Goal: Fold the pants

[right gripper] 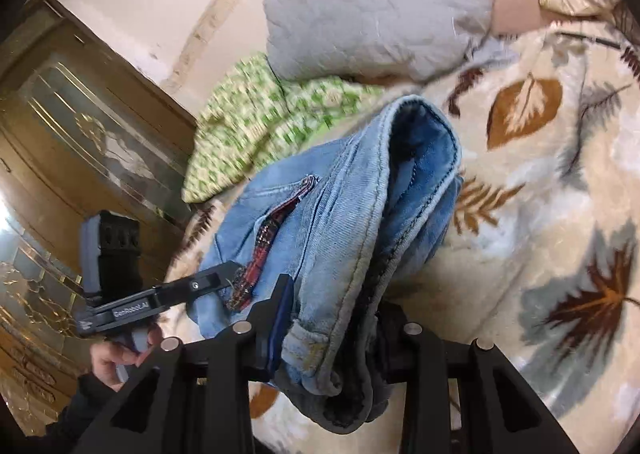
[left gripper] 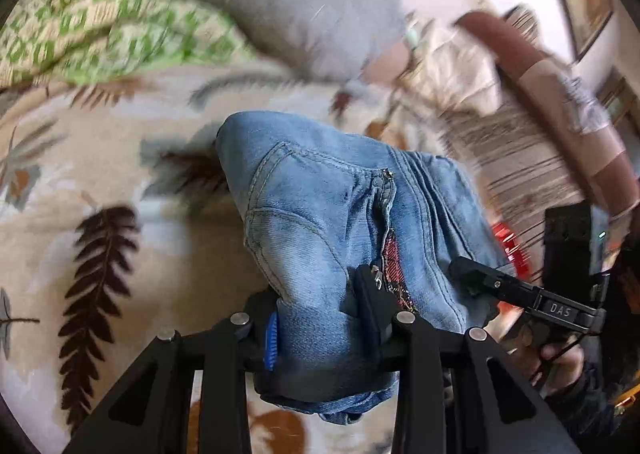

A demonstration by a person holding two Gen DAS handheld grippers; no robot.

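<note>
Currently the jeans (left gripper: 344, 214) are being held bunched between both clamped grippers, left gripper (left gripper: 320, 330) and right gripper (right gripper: 332, 330), above the blanket (left gripper: 80, 174); slippage is being risked by thick uneven layers.

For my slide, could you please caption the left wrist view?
Both grippers, left gripper and right gripper, clamp blue jeans above leaf-print blanket.

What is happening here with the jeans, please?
A person is folding a pair of light blue jeans over a bed covered with a leaf-print blanket. Both handheld grippers are clamped on the denim: the left gripper holds one bunched edge, and the right gripper holds the waistband end. The jeans are lifted, not lying flat. A grey pillow and a green patterned cloth lie further back. The background is blurred, which suggests motion.
</note>
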